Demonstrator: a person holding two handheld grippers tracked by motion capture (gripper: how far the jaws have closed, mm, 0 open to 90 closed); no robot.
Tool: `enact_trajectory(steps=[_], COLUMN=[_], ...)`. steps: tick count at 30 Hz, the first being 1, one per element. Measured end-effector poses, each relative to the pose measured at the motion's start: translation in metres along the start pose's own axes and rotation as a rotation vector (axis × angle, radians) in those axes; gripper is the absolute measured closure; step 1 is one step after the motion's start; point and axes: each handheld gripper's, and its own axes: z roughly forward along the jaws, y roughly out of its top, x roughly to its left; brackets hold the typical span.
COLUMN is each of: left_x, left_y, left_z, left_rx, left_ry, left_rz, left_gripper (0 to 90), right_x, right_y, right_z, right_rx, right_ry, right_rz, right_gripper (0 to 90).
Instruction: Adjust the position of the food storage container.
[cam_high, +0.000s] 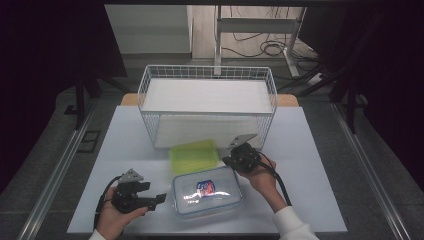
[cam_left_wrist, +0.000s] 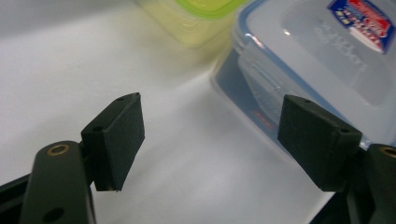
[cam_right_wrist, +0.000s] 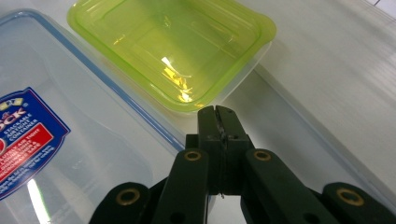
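- Clear container (cam_high: 207, 193) with the blue-trimmed lid and the red and blue sticker is sitting on the white desk (cam_high: 310, 165) near the front edge, right between the two hands
- Green container (cam_high: 194, 155) is sitting just behind it, close enough that they're looking like they're touching or nearly so, and it's resting right in front of the wire basket (cam_high: 207, 102)
- Left tool (cam_high: 159, 198) is lying low just off the clear container's left side, pointing at it; in the left gripper view the two pads are standing wide apart with nothing between them, and the container's latch side (cam_left_wrist: 261, 93) is showing just past the gap
- Right tool (cam_right_wrist: 218, 122) is pinched fully together, pads pressing on each other and gripping nothing
- In the right gripper view that closed tip is hovering just by the near rim of the green container (cam_right_wrist: 173, 51), with the clear lid (cam_right_wrist: 70, 135) running off to one side
- From the high view the right hand (cam_high: 261, 175) is sitting at the clear container's back right corner, with the cable trailing down toward the sleeve
- Wire basket is standing at the back of the desk with a white liner inside
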Motion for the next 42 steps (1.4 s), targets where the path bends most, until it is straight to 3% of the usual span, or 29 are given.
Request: enact_trajectory(steps=[9, 12, 18, 27, 42], left_x=[0.002, 0.002, 0.002, 0.002, 0.000], left_y=[-0.001, -0.001, -0.001, -0.002, 0.001], left_z=[0.000, 0.001, 0.002, -0.002, 0.002], left_rx=[-0.007, -0.002, -0.003, -0.011, -0.007], left_ry=[0.007, 0.007, -0.003, -0.004, -0.012], left_rz=[0.011, 0.010, 0.023, 0.021, 0.022], left_gripper=[22.6, 22.7, 22.2, 22.4, 22.4], right_x=[0.005, 0.007, 0.004, 0.006, 0.007], right_y=[0.000, 0.003, 0.004, -0.001, -0.012], right_z=[-0.007, -0.002, 0.006, -0.002, -0.011], right_rx=[0.005, 0.021, 0.039, 0.074, 0.073], right_ry=[-0.007, -0.038, -0.030, -0.026, -0.013], right_rz=[-0.049, -0.091, -0.120, -0.116, -0.080], right_gripper=[89.2, 89.1, 89.2, 89.3, 89.2])
